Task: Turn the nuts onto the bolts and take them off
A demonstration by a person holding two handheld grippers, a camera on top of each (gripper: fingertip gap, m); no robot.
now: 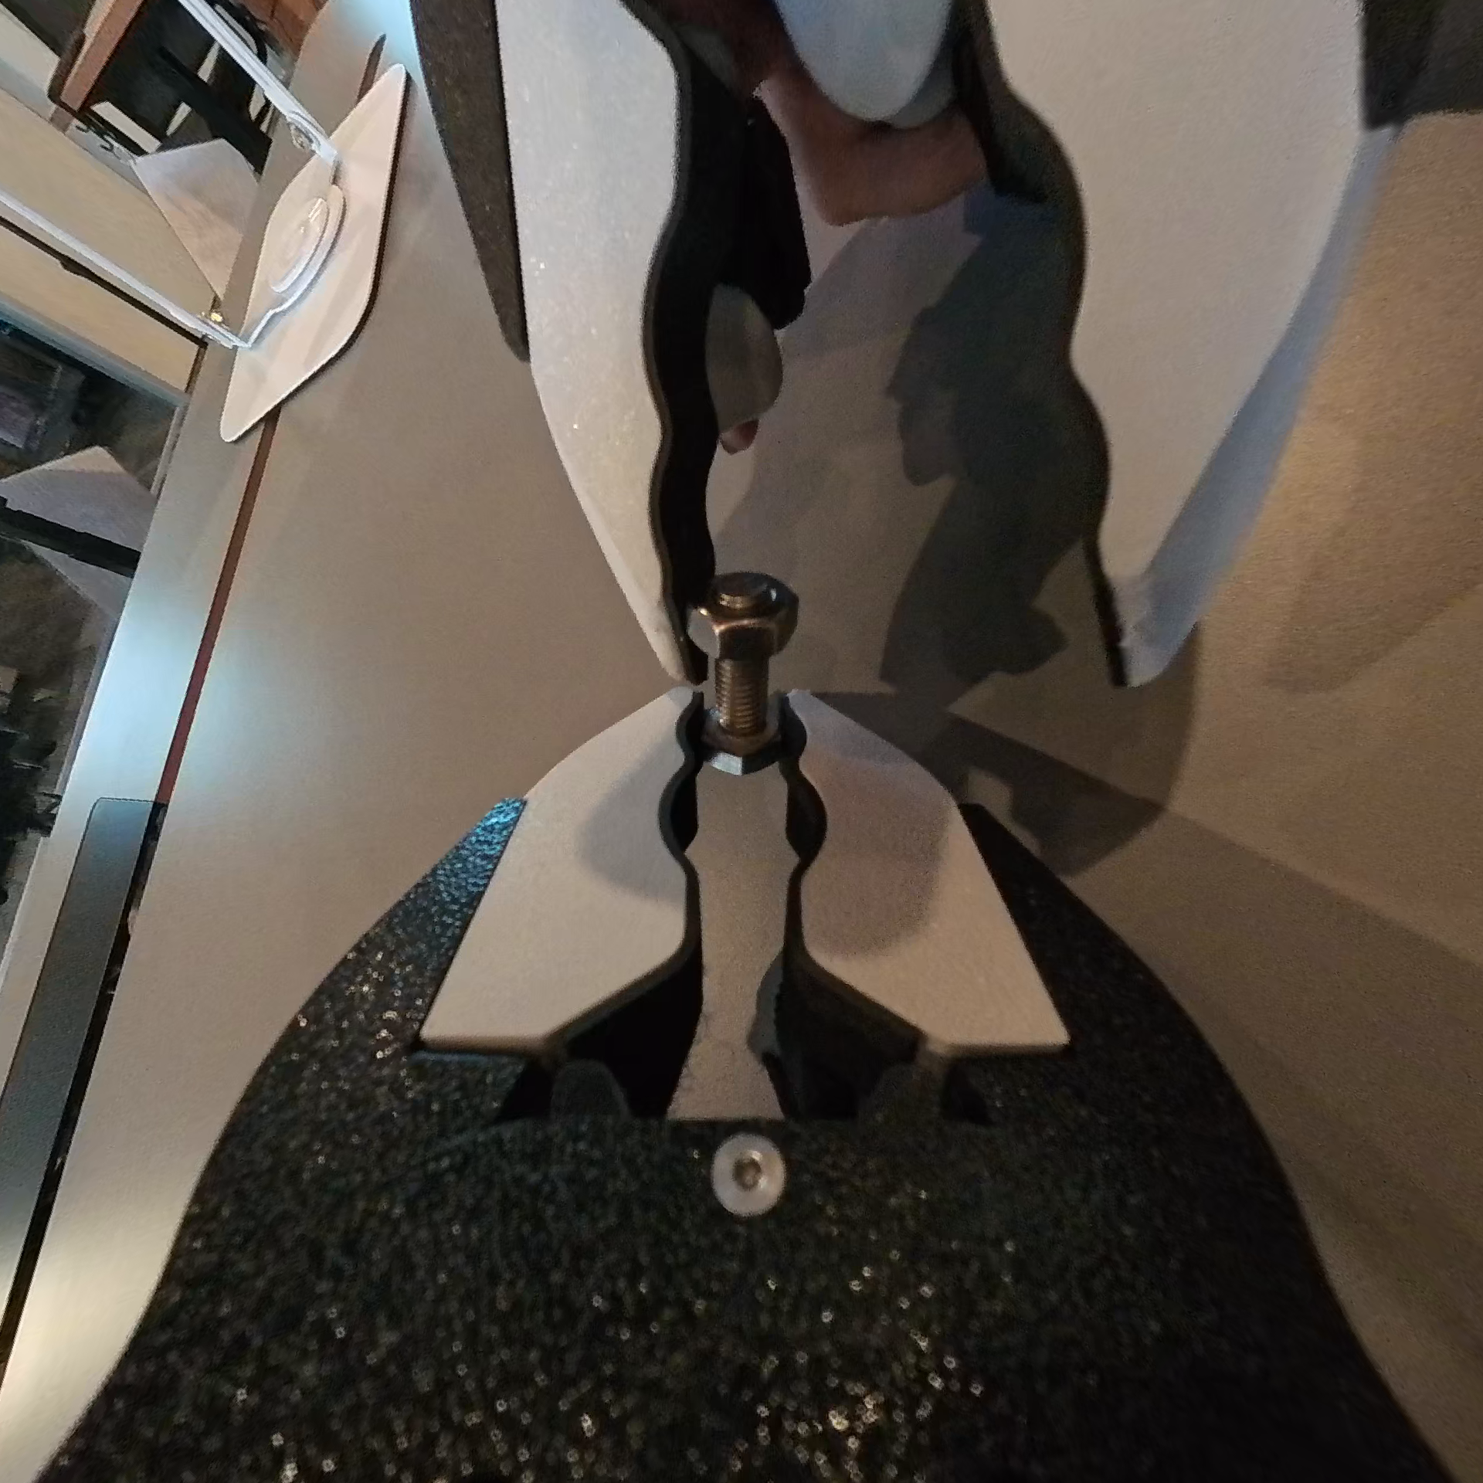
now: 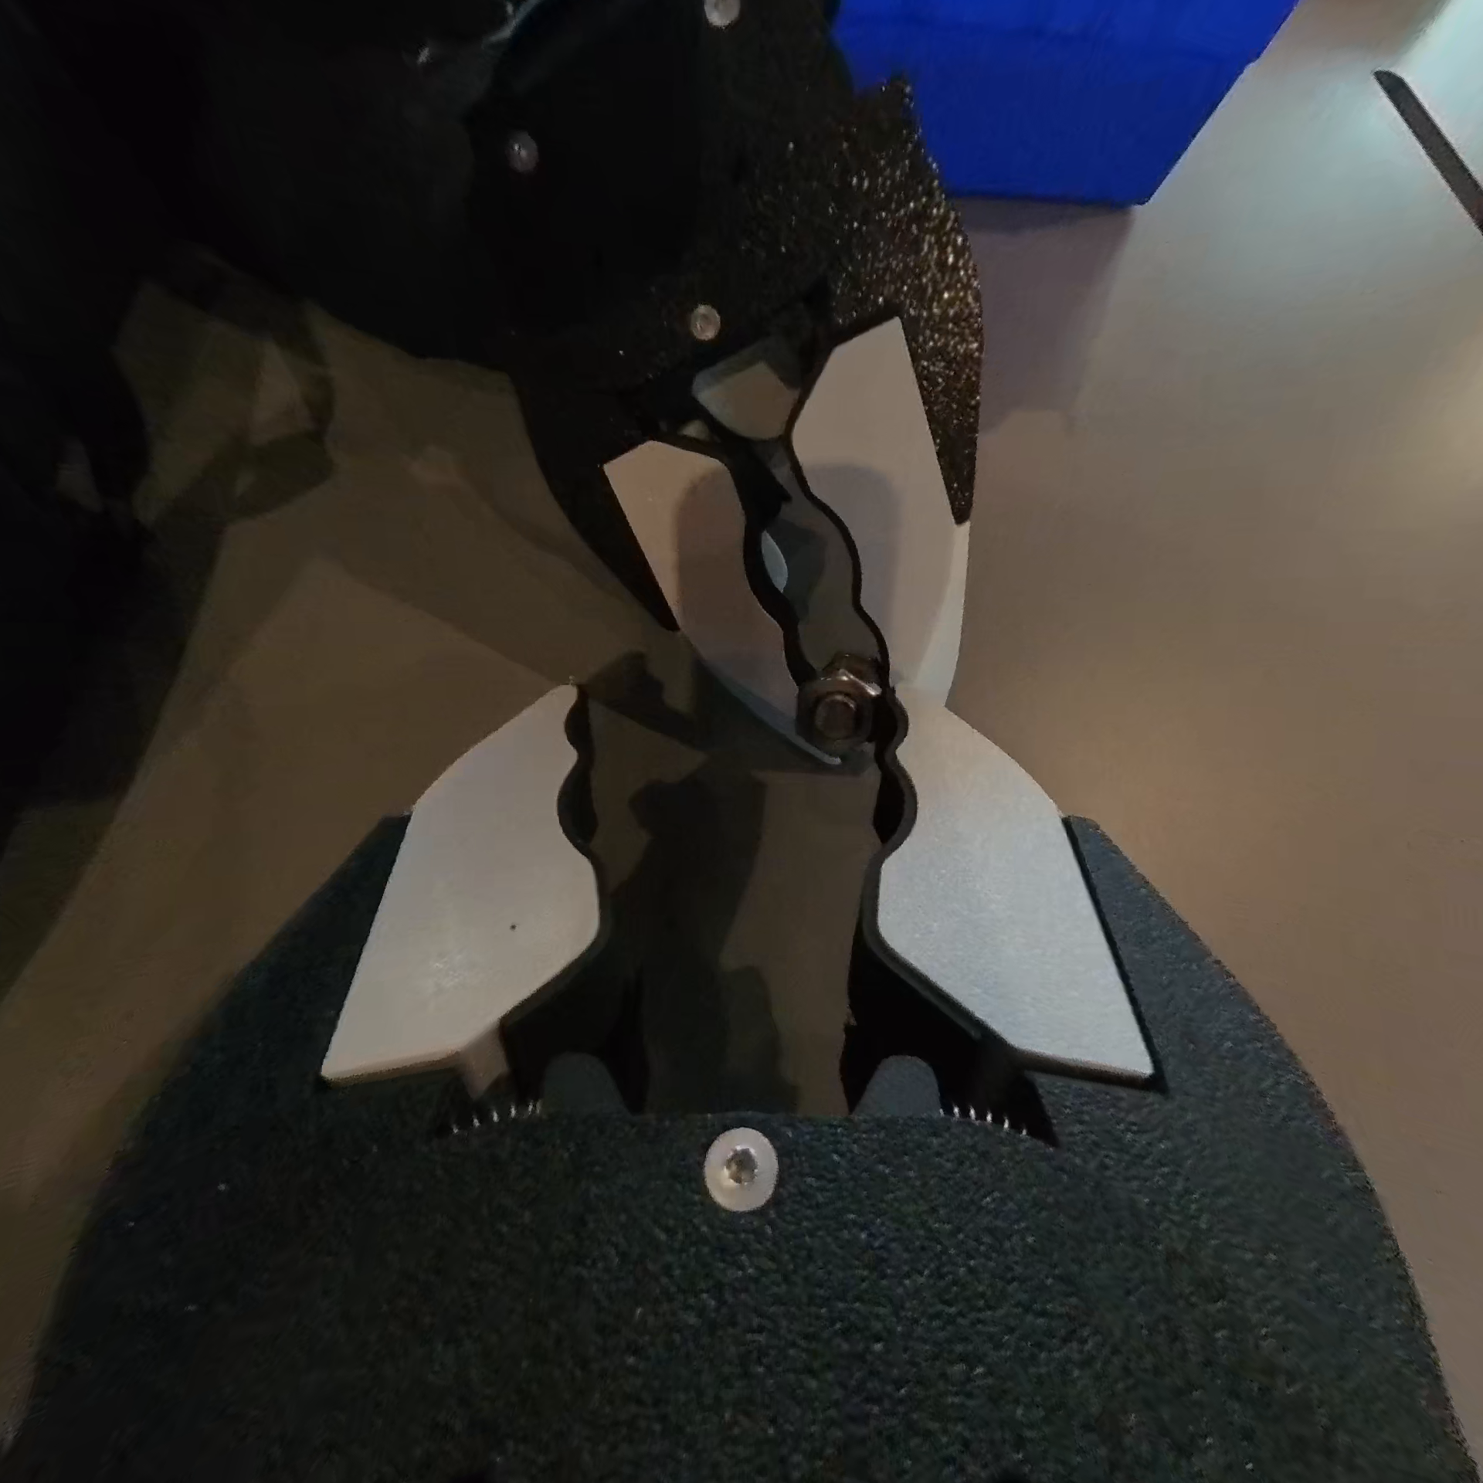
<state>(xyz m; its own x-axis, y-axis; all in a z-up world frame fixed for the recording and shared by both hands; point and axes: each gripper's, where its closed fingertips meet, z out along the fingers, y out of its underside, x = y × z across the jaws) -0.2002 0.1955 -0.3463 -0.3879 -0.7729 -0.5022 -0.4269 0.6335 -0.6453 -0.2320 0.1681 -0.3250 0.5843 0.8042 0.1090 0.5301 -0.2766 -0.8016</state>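
A steel bolt stands out from my left gripper, which is shut on it just above the hexagonal head. A hex nut sits at the bolt's far end, with the bolt tip showing through it. My right gripper comes in from above and is wide open; one of its fingers touches the nut's side and the other is well off to the right. In the right wrist view the nut lies against the right finger of my open right gripper, with the left gripper shut around the bolt behind it.
A beige table lies under both grippers; its edge runs along the left. A white board and a clear plastic stand lie at the far left. A blue bin stands at the back. A person's hand holds the right gripper.
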